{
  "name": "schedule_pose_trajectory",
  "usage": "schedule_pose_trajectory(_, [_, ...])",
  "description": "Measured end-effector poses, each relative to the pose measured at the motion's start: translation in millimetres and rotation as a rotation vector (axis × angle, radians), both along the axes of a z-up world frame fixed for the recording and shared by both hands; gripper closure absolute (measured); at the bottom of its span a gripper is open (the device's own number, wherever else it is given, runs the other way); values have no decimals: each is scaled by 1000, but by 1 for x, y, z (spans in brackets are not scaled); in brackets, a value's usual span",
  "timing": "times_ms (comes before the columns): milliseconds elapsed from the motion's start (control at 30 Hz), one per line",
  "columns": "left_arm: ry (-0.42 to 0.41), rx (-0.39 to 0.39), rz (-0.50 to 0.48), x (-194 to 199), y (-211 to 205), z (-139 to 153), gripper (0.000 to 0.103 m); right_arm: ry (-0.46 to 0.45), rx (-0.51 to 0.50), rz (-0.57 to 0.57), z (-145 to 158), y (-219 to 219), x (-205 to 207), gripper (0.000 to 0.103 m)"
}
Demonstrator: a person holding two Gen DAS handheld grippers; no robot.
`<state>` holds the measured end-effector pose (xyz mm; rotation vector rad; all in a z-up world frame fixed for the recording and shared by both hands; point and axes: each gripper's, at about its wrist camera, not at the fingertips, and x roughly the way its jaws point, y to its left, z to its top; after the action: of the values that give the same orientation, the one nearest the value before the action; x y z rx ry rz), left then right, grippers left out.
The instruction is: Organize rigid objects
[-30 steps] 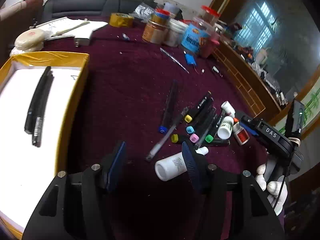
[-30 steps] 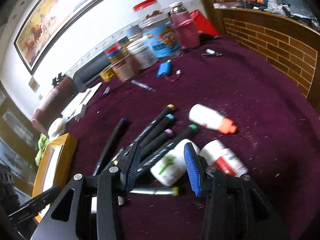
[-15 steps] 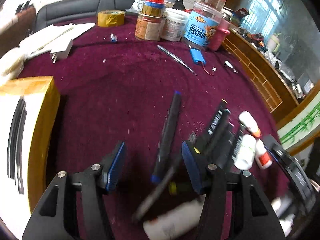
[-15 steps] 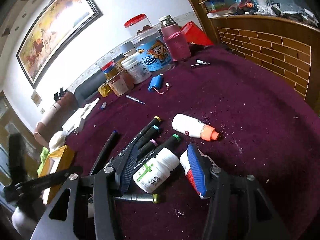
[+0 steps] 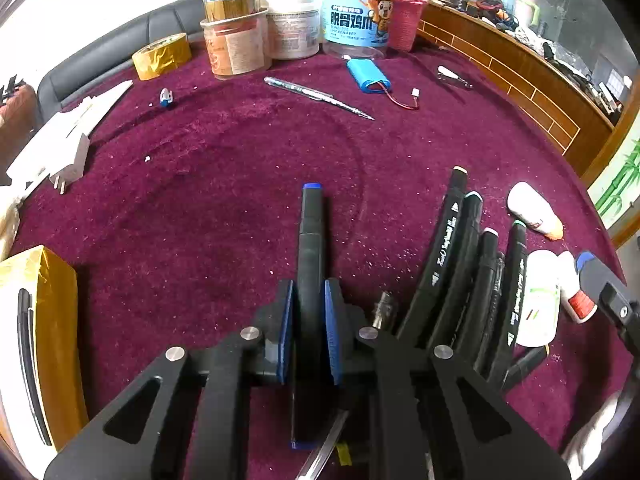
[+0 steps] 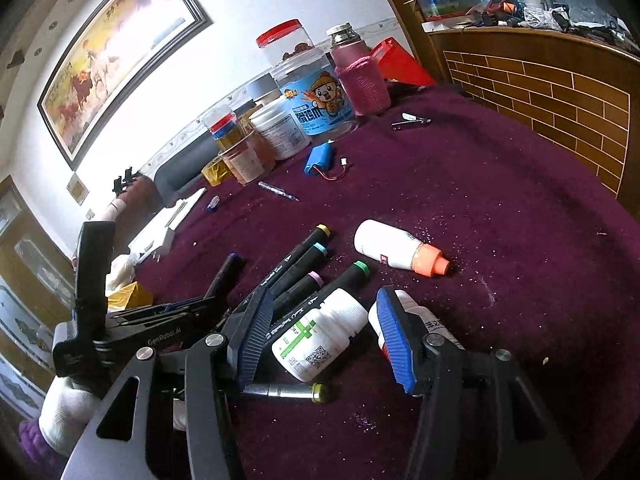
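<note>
My left gripper is shut on a black marker with a blue cap that points away over the maroon cloth. To its right lies a bunch of black markers with coloured caps. My right gripper stands open astride a white bottle with a green cross; its pads do not press on the bottle. A second white bottle with a red label lies behind its right finger. An orange-capped white bottle lies farther off. The yellow box at the left holds black pens.
Jars and tubs line the back, with a yellow tape roll beside them. A blue battery pack, a silver pen, a nail clipper and a white plug adapter lie on the cloth. A wooden rail bounds the right.
My left gripper has moved right from beside the yellow box to the blue-capped marker and closed on it. The right gripper's fingers have spread a little around the white bottle.
</note>
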<state>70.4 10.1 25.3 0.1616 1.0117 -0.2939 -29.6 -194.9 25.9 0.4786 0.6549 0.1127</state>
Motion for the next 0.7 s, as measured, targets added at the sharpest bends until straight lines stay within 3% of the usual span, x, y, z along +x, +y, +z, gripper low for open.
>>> schedule_pose_trajectory(233, [-19, -232, 46, -18, 37, 27, 91, -10, 61, -14, 15, -25, -10, 54])
schedule_pose_trajectory(333, [-51, -309, 45, -35, 55, 44, 91, 23, 58, -12, 28, -44, 1, 47])
schedule_pose_trajectory(367, [-61, -339, 47, -41, 61, 48, 91, 38, 36, -9, 31, -50, 7, 43])
schedule_pose_trajectory(567, [-75, -497, 72, -65, 92, 66, 91, 141, -179, 83, 21, -43, 53, 42])
schedule_pose_trajectory(700, [-88, -517, 109, -81, 119, 73, 91, 188, -295, 153, 4, -26, 70, 43])
